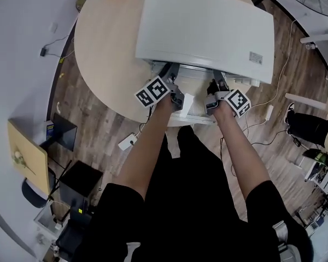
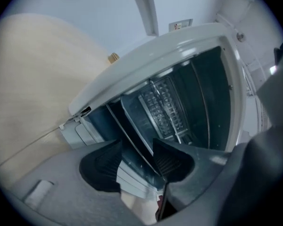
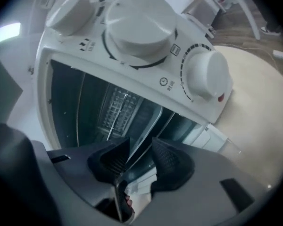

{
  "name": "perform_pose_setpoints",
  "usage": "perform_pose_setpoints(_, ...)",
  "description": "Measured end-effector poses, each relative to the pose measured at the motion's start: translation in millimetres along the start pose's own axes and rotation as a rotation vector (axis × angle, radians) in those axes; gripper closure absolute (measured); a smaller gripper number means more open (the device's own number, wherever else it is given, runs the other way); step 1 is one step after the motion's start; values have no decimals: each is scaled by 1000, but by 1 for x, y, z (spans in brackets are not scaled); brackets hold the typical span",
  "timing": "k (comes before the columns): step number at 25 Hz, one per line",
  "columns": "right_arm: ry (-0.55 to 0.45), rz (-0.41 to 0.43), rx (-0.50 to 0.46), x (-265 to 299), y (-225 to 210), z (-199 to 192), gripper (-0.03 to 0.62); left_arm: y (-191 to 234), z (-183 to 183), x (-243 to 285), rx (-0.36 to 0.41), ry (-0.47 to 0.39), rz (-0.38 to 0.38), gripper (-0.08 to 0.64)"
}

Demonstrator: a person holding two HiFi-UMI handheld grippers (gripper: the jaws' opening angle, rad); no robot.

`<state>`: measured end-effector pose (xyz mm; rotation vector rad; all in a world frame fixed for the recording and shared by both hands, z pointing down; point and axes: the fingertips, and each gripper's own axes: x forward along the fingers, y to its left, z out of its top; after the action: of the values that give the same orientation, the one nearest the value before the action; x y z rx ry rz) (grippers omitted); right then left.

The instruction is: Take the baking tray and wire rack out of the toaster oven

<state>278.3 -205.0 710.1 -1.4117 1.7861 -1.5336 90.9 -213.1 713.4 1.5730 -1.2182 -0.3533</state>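
**Black pads apart on both grippers, tray rim between them**

Your left gripper has its jaws well apart, and nothing is pinched. A thin metal rim runs slantwise through the gap, nearer the right-hand pad than the other. It looks to be the front rim of the tray, the dark flat sheet that starts just past the fingertips. Whether that pad touches the rim you cannot tell. Beyond the tray, deeper in, sits the rack, its wire grid catching the light. Both are inside the oven, whose white casing frames the opening above and to the left of the fingers.

Your right gripper stands the same way. Its jaws are parted, somewhat narrower, with the same kind of thin rim passing between the fingertips and no squeeze on it. Past them the dark cavity opens, with the wire grid further in. Above the fingers runs the control panel with its three white knobs.

From the head view, both grippers point into the oven mouth side by side, over the open door just beneath the fingers. The oven stands on a round table of pale wood, which spreads out to the left of your left gripper.
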Motion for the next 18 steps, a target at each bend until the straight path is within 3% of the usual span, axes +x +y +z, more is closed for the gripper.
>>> perform_pose_setpoints(9, -69, -35, 68, 29, -6, 15, 465, 2, 14, 30, -181, -33, -25, 368)
perform_pose_setpoints(12, -60, -72, 16, 30, -9, 15, 468, 4, 14, 39, -164, -32, -32, 375)
perform_pose_setpoints(18, -44, -33, 60, 33, -9, 11, 489, -2, 19, 43, -209, -58, -99, 450)
